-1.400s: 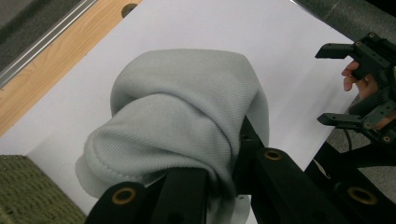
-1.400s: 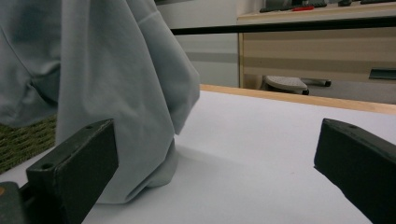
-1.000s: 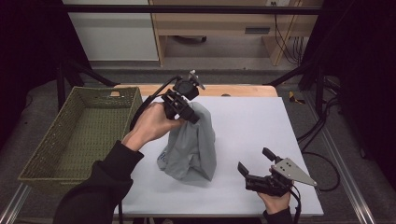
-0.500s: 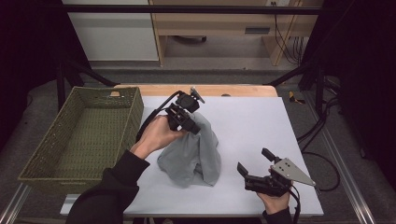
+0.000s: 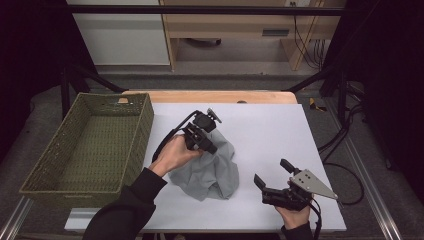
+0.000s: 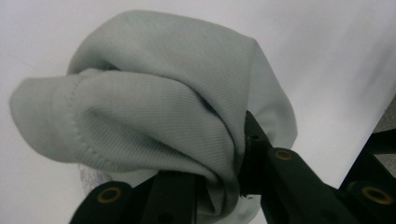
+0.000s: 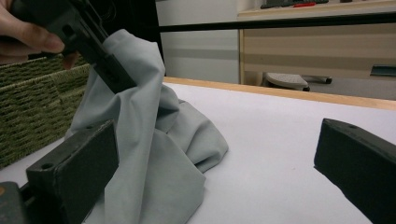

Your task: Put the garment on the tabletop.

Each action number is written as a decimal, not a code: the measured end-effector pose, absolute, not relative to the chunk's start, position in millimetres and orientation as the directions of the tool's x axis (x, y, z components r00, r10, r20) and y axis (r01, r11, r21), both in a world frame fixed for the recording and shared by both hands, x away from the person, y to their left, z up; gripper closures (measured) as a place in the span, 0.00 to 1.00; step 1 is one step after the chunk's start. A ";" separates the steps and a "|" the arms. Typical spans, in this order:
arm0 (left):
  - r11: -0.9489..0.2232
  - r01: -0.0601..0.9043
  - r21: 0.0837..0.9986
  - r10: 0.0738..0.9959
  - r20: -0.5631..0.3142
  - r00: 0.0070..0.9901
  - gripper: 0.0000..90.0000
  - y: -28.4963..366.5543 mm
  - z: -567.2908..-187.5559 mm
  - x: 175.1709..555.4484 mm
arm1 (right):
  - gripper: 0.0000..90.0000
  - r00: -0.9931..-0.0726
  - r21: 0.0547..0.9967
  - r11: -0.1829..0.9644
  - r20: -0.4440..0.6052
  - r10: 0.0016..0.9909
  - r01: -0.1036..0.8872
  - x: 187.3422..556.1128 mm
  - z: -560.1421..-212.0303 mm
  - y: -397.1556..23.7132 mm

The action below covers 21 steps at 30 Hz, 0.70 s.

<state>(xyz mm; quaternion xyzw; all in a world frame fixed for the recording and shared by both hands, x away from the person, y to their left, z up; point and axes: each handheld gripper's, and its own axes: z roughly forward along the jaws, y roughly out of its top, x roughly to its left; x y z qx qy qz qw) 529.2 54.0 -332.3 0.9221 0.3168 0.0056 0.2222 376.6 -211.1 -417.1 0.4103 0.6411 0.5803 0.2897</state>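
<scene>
A grey cloth [image 5: 212,175] lies heaped on the white table [image 5: 270,125], and one fold of it is drawn up into a peak. My left gripper [image 5: 210,146] pinches that peak from above. In the left gripper view the cloth [image 6: 154,93] bunches between the jaws of my left gripper [image 6: 219,163]; they have just been opening a little, and the fabric still hangs from them. My right gripper [image 5: 271,172] rests near the table's front right, open, with nothing between its jaws. In its view the right gripper [image 7: 217,161] faces the cloth [image 7: 154,140] hanging from the left gripper [image 7: 102,60].
A green woven basket [image 5: 145,117] stands at the table's left edge, close to the left hand. A wooden strip runs along the table's far edge. Black frame bars and cables lie beyond the right side.
My left hand has sunk toward the table with the cloth, and the raised fabric has slumped into a lower, wider heap. The right gripper has stayed put.
</scene>
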 end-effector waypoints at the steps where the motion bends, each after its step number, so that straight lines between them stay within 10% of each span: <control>1: -0.702 0.581 0.412 0.586 -0.128 0.800 0.84 53.7 -334.5 529.6 | 0.00 -0.495 0.982 -0.010 0.105 0.863 0.191 376.6 -417.1 -211.1; 21: -0.580 0.520 0.627 0.585 -0.123 0.802 0.20 72.9 -327.2 520.3 | 0.00 -0.501 0.981 -0.013 0.109 0.859 0.193 378.2 -418.3 -211.2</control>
